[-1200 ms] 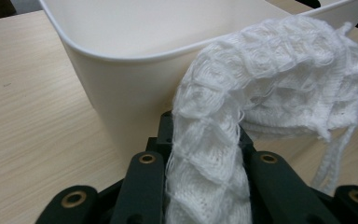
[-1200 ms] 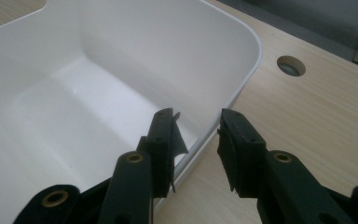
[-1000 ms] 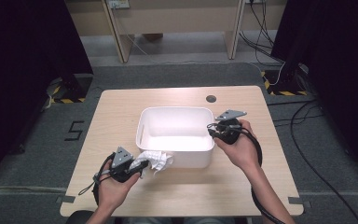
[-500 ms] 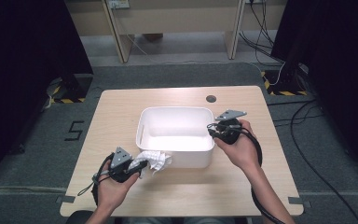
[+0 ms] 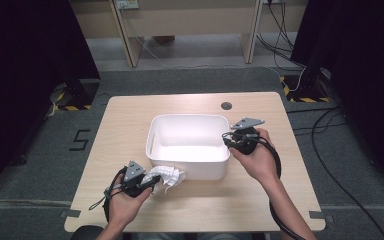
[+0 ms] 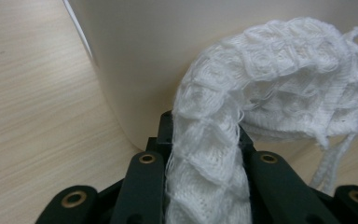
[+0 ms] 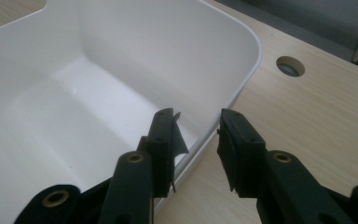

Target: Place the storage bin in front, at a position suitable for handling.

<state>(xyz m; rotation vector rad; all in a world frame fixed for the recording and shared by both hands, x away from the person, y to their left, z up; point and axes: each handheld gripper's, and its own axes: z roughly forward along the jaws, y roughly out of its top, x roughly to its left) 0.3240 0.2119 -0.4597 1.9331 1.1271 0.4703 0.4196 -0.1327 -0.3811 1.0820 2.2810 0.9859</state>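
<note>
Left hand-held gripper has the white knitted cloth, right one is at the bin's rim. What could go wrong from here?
1. The white knitted cloth droops past the left hand-held gripper against the outside wall of the white bin; lifted too low, it may catch on the rim.
2. A loose thread hangs off the cloth and might snag.
3. The right hand-held gripper straddles the rim with a visible gap at one pad, so the bin could slide if bumped.
</note>
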